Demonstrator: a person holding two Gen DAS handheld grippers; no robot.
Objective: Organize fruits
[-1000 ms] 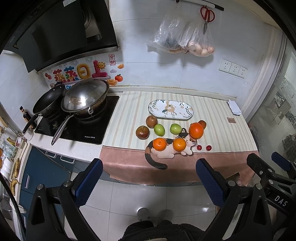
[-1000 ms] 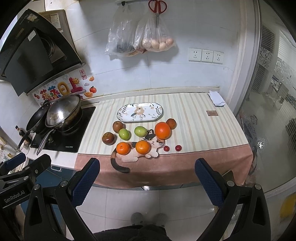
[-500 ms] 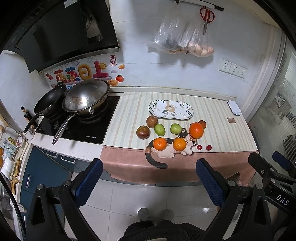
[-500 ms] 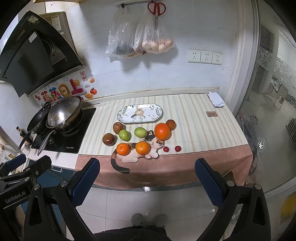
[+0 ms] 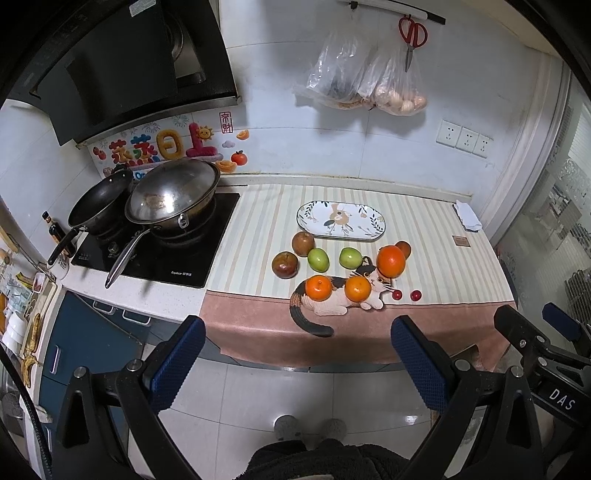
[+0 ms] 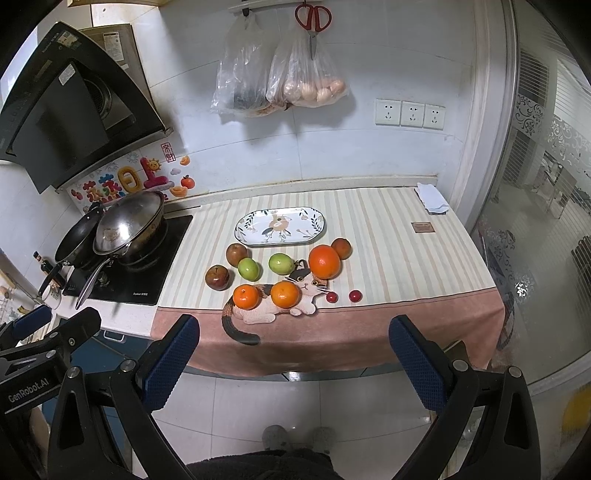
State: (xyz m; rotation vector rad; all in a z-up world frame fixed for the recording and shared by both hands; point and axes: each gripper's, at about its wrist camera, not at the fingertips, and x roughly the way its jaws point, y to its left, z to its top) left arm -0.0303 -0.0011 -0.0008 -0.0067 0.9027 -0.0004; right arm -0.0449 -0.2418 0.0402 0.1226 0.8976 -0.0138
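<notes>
Fruit lies on the striped counter cloth in front of an empty oval floral plate (image 5: pixel 340 220) (image 6: pixel 280 226): a large orange (image 5: pixel 390 261) (image 6: pixel 324 261), two small oranges (image 5: pixel 319 288) (image 6: pixel 246 297), two green apples (image 5: pixel 318 259) (image 6: pixel 249 268), brownish-red apples (image 5: pixel 284 264) (image 6: pixel 217 277) and two small red cherries (image 5: pixel 416 295) (image 6: pixel 355 295). My left gripper (image 5: pixel 295 354) and right gripper (image 6: pixel 293 352) both hang open and empty over the floor, short of the counter's front edge. The right gripper also shows at the left wrist view's right edge.
A black hob with a steel wok (image 5: pixel 173 195) (image 6: pixel 129 222) and a dark pan (image 5: pixel 99 201) stands left of the fruit. Bags (image 6: pixel 280 85) and red scissors (image 6: pixel 312 18) hang on the wall. A folded cloth (image 6: pixel 431 198) lies at the counter's back right. Glass door on the right.
Both views have drifted slightly; the counter sits a touch lower and nearer. Both grippers stay open and the fruit has not moved.
</notes>
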